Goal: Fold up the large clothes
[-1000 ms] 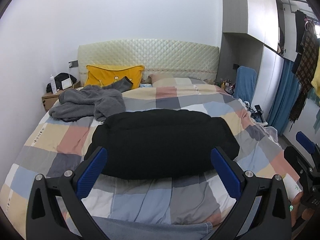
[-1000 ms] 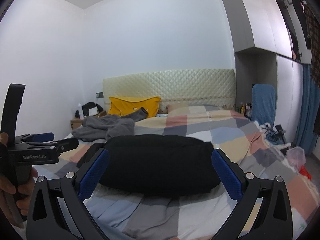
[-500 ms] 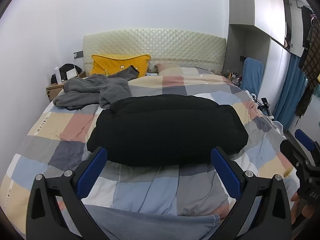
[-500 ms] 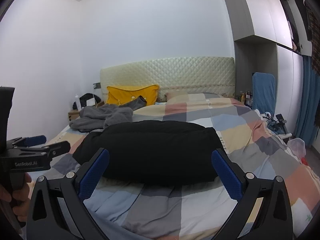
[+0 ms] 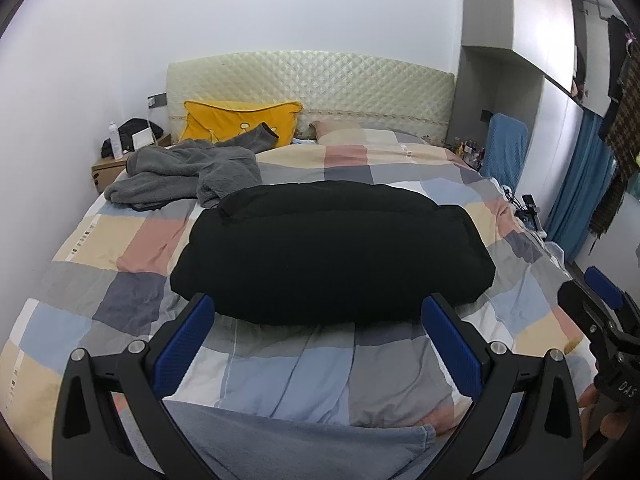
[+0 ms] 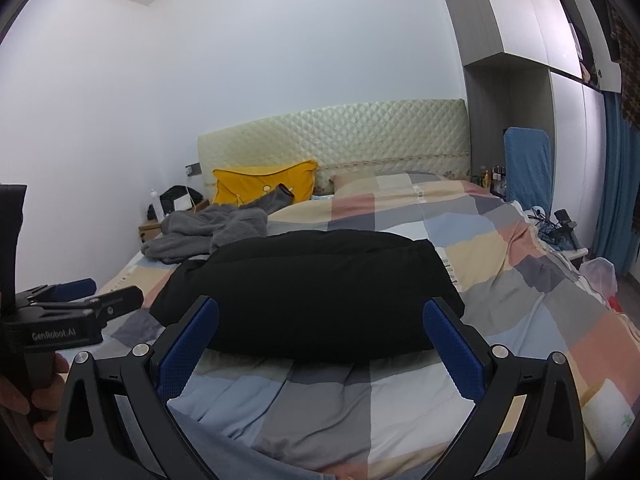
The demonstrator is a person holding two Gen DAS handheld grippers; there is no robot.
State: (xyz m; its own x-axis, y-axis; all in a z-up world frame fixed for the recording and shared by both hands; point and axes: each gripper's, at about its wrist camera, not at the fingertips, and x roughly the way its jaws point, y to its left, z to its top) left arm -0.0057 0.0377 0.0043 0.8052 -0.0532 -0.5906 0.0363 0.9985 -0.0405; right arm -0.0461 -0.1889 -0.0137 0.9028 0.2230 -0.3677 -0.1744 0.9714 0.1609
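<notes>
Across the middle of the bed lies the black jacket (image 5: 332,256), a puffy bundle lying left to right on the checked quilt (image 5: 132,240), and by its compact shape it looks folded already. Both tools hang short of it: the left gripper (image 5: 318,338) has its blue fingers spread wide with nothing between them, and the right gripper (image 6: 320,342) is the same, fingers apart and empty, with quilt showing between them and the jacket's near edge. If a last fold or a tidy-up is called for, my call is to come in low at the two near corners, pinch the whole thickness of padding, not just the top layer, and lift both sides together so the bundle doesn't spring open. Padded cloth like this is likely to puff back, so pressing it flat afterwards would help. The grey fleece garment (image 5: 188,176) sits crumpled at the far left, just beside the jacket's far left corner, looking like the next thing to fold. A yellow pillow (image 5: 240,122) leans on the headboard behind it. Room is good near and to the right, where the quilt is bare; the quilt drops off at the right edge, and a wall closes the left side.
</notes>
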